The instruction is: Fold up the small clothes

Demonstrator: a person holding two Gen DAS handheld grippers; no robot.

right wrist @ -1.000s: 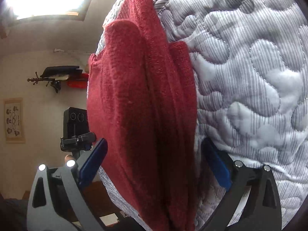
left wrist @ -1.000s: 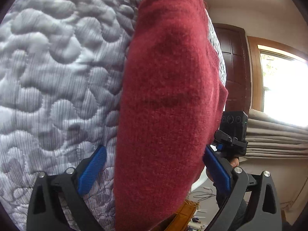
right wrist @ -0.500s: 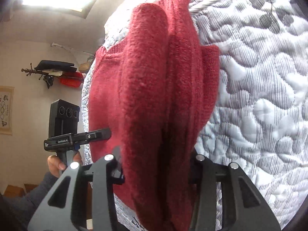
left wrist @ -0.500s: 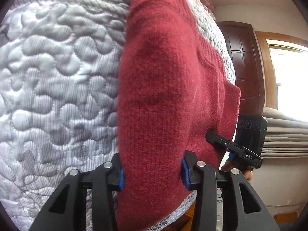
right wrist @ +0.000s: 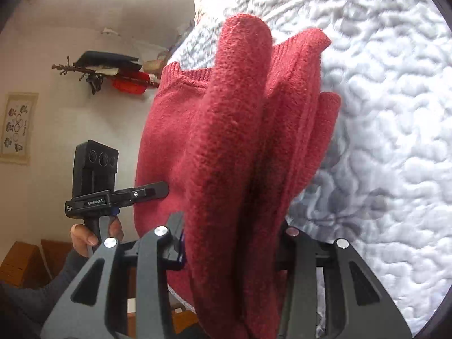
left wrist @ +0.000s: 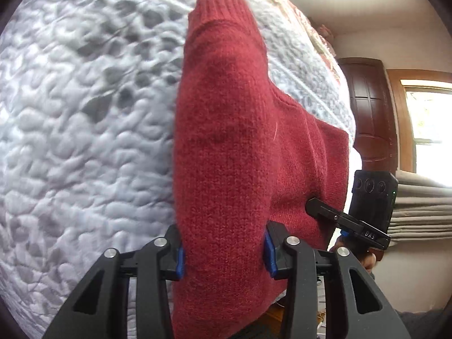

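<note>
My left gripper (left wrist: 223,254) and right gripper (right wrist: 231,250) are each clamped on a thick bunch of the red sweater (left wrist: 240,155), which hangs between them, lifted off the quilt (left wrist: 84,141). I judge the fold half done: the layers are gathered but not yet laid flat.

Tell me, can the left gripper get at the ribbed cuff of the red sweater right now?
Probably not. The left gripper is shut on the red sweater lower down, and the cuff lies well ahead of its fingertips.
</note>
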